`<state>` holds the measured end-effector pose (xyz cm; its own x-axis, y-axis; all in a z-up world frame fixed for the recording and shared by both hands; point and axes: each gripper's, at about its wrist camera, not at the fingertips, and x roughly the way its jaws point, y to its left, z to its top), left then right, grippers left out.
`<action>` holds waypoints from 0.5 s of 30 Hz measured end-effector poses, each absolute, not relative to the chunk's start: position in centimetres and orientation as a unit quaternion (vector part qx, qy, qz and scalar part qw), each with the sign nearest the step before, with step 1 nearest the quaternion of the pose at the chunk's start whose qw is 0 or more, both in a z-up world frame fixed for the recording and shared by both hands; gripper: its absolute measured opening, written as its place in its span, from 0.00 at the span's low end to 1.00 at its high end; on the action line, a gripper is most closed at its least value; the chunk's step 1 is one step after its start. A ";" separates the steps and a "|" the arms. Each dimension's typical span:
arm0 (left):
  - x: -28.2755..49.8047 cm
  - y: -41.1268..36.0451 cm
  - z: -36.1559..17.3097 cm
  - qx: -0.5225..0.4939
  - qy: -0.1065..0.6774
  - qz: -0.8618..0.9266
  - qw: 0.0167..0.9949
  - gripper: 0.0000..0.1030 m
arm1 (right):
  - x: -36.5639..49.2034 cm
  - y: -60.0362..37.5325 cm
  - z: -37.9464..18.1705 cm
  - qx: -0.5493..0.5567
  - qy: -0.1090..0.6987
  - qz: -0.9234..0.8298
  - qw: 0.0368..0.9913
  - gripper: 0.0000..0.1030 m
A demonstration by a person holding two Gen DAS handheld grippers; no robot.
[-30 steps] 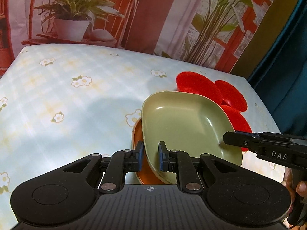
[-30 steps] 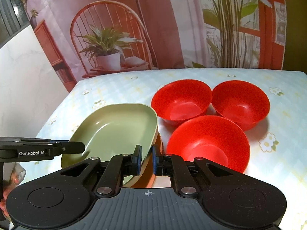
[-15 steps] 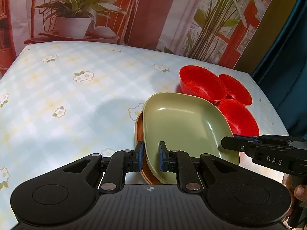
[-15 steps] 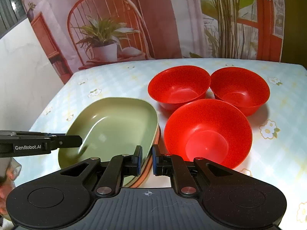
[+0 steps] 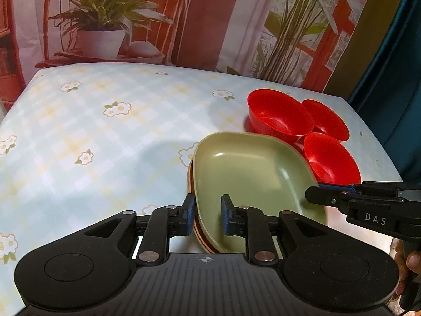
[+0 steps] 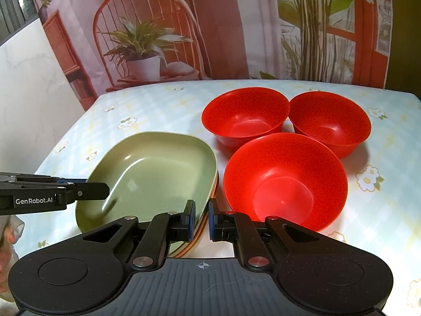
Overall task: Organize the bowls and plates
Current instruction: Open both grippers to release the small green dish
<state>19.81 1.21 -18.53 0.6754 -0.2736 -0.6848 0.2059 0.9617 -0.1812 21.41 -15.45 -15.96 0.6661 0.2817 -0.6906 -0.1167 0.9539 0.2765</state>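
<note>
The table [image 6: 163,100] with its flowered cloth carries everything at its near right part. The green plate [image 6: 158,168] sits nested on an orange plate [image 5: 190,181], of which only a thin edge shows; a moment ago the green one hung tilted above it, and now the two rims lie flush. Just right of the stack, three red bowls [image 6: 285,181] sit close together, not yet stacked.

The left gripper [image 5: 205,214] has just been opening: its jaws straddle the near left rim of the stack, and a gap shows at the inner pad, so it seems to have let go. The right gripper [image 6: 201,217] is closed on the near right rim of the plates, though whether it pinches one rim or both is hard to tell.

The plates look sorted; the bowls likely come next.
</note>
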 end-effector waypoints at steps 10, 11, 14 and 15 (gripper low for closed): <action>19.7 1.8 -18.4 -0.052 0.375 -0.126 0.917 0.28 | 21.3 -15.2 -15.8 0.098 0.392 0.110 0.908 0.12; 19.7 1.8 -18.3 -0.053 0.374 -0.124 0.917 0.28 | 21.3 -15.2 -15.7 0.098 0.391 0.111 0.908 0.13; 19.8 1.7 -17.8 -0.054 0.368 -0.122 0.920 0.29 | 21.1 -15.3 -15.2 0.098 0.385 0.114 0.911 0.15; 19.8 1.6 -17.6 -0.053 0.366 -0.122 0.921 0.29 | 21.1 -15.3 -15.0 0.098 0.381 0.115 0.912 0.16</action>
<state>19.83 1.65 -17.61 0.7024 -0.2636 -0.6612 0.1855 0.9646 -0.1875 21.09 -15.32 -15.03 0.6830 0.2848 -0.6726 -0.1358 0.9543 0.2663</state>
